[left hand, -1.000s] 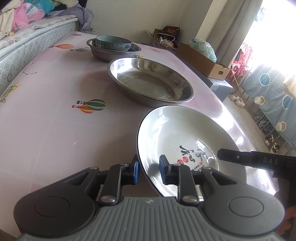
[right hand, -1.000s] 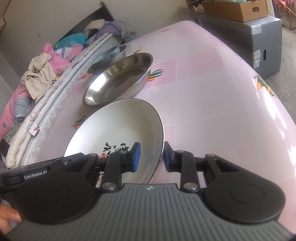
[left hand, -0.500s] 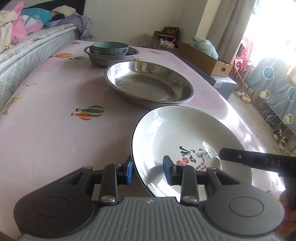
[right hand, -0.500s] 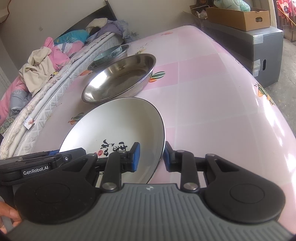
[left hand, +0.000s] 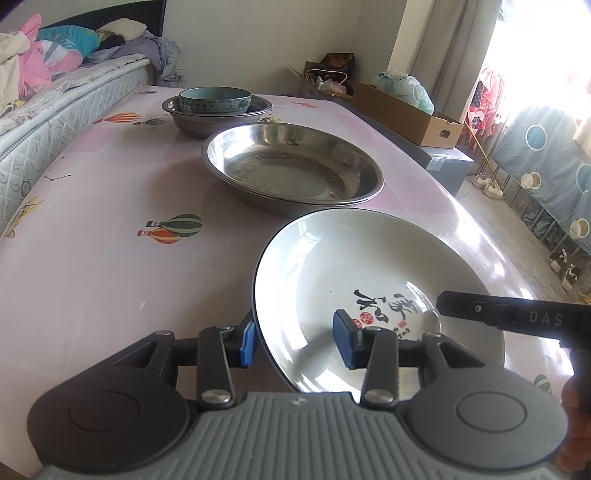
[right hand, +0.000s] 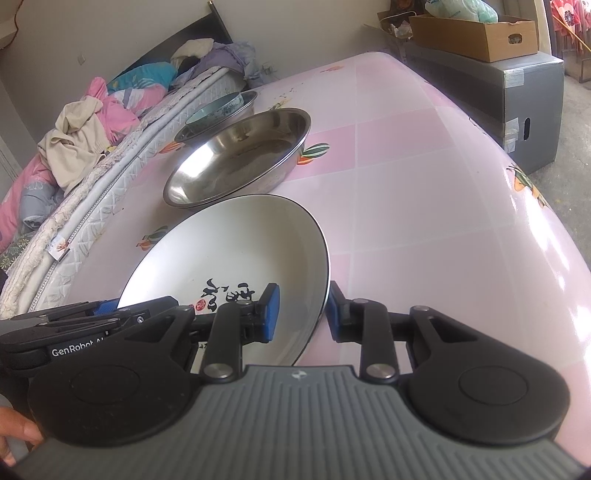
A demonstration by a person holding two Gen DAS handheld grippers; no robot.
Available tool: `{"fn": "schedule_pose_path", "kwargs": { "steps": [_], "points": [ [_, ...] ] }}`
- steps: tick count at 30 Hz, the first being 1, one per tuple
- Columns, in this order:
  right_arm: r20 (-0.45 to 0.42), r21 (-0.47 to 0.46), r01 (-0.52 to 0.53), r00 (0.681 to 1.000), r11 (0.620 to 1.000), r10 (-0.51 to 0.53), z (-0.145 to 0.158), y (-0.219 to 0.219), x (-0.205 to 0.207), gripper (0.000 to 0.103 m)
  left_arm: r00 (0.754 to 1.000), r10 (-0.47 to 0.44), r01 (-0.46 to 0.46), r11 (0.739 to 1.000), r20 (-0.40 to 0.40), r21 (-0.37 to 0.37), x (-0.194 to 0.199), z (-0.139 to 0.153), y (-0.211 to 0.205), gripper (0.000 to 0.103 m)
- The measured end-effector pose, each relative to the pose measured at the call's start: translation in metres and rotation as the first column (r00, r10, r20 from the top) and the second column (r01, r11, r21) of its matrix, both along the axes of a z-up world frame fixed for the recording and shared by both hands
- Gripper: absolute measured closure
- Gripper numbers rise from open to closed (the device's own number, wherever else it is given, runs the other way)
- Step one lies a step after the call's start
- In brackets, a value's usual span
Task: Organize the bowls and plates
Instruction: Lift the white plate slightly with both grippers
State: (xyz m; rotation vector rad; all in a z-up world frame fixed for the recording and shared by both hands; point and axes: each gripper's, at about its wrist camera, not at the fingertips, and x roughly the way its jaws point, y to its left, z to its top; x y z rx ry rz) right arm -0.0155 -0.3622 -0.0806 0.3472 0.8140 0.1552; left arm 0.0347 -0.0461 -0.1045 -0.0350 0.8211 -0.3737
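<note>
A white plate with black calligraphy (left hand: 354, 269) (right hand: 236, 251) lies on the pink table. My left gripper (left hand: 295, 341) straddles its left rim with the jaws open and a clear gap at the inner pad. My right gripper (right hand: 301, 312) straddles the right rim, jaws close around it; I cannot tell if they pinch it. Just beyond the plate sits a large steel dish (left hand: 291, 166) (right hand: 240, 155). Farther back a teal bowl (left hand: 215, 99) (right hand: 214, 109) rests inside a smaller steel bowl (left hand: 199, 123).
A mattress with piled clothes (right hand: 92, 140) runs along the table's left side. A grey cabinet with a cardboard box (right hand: 476, 33) stands past the right edge. The pink table (left hand: 92, 258) has balloon prints.
My left gripper's jaws have opened wider around the plate's rim. Both views have lowered and moved slightly closer to the table. The plate has stayed in about the same place.
</note>
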Motion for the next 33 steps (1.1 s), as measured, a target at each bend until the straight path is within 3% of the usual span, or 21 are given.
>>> {"fn": "schedule_pose_path", "kwargs": {
  "steps": [33],
  "points": [
    [0.001,0.017,-0.002,1.000,1.000,0.002,-0.0003,-0.0015,-0.0010,0.070,1.000,0.000,0.000,1.000,0.000,0.001,-0.0002,0.0000,-0.0002,0.058]
  ]
}}
